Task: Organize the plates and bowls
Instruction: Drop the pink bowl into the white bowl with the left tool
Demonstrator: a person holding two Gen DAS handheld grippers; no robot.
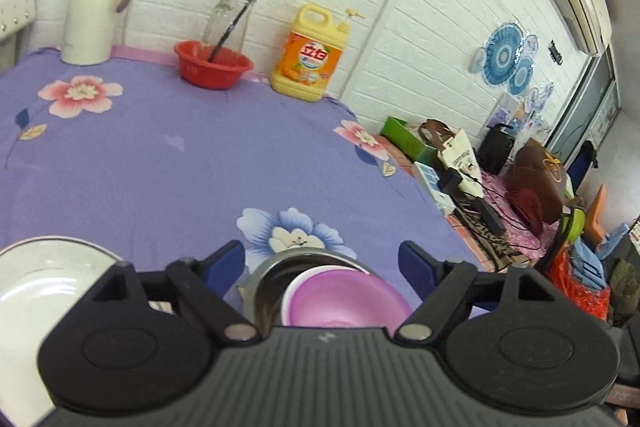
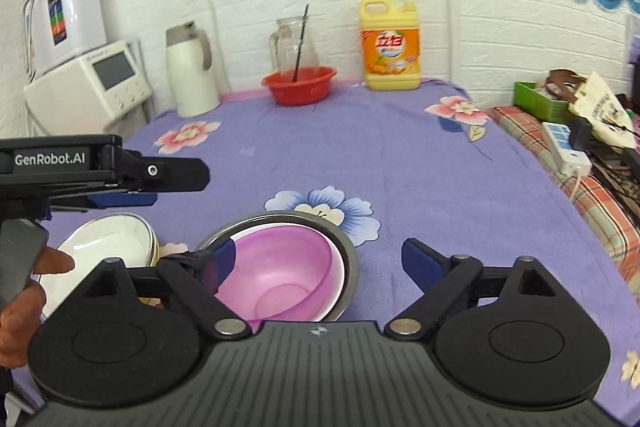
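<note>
A translucent pink bowl (image 2: 280, 275) sits nested inside a steel bowl (image 2: 349, 247) on the purple flowered tablecloth. My right gripper (image 2: 320, 255) hovers over them, open wide, with neither pad pressing on the bowls. To the left lies a stack of white plates (image 2: 108, 241). My left gripper (image 2: 176, 187) is above that stack, seen from the side, with a hand (image 2: 24, 291) on its handle. In the left wrist view my left gripper (image 1: 320, 259) is open, with the pink bowl (image 1: 344, 301) and steel bowl (image 1: 272, 277) below it and a white plate (image 1: 40, 287) at the lower left.
Along the back wall stand a white thermos (image 2: 192, 71), a red basin (image 2: 299, 83) with a stick, a glass jar (image 2: 294, 43) and a yellow detergent bottle (image 2: 390, 47). A white appliance (image 2: 100, 83) is at the left. A cluttered bench (image 2: 580, 143) borders the table's right edge.
</note>
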